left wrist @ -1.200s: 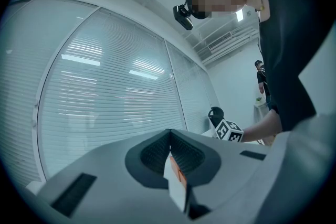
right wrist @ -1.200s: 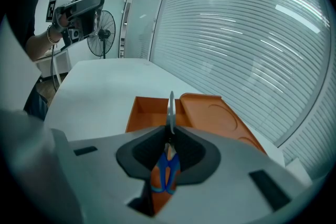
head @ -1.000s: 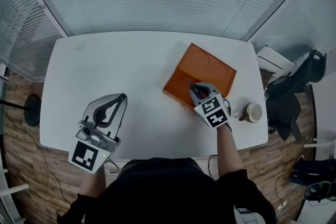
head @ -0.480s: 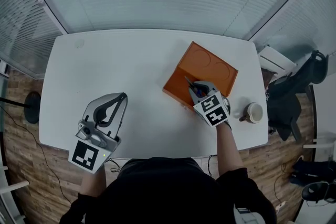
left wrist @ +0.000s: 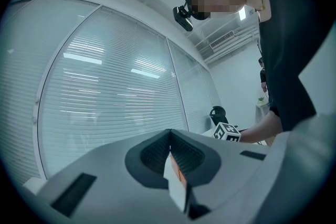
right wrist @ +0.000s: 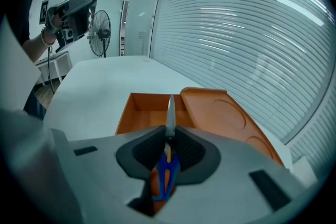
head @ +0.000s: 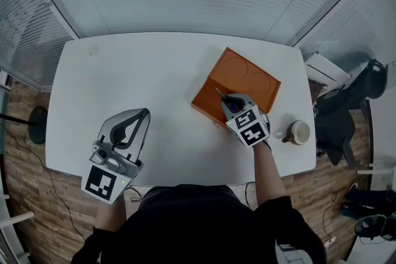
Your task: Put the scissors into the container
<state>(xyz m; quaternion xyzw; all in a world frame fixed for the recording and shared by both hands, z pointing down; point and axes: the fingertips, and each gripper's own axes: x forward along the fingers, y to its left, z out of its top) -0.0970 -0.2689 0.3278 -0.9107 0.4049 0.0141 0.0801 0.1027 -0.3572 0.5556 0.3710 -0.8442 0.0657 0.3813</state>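
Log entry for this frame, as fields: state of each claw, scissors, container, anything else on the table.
right claw: shut on the scissors, blade pointing forward
scissors: blue-and-orange handles, blade tip over the container, not yet released
container: orange, lid open, right of centre on the white table
left claw: shut, holding nothing, at the table's near-left edge
other: mug to the container's right

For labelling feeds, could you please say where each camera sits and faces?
Head view: on the head, steeply down at white table; left gripper, right gripper, forearms.
Left gripper view: on left gripper, up at window blinds; shut jaws, torso.
Right gripper view: on right gripper, toward open orange rectangular container; jaws gripping blue-handled scissors.
Shared: head and right views show container.
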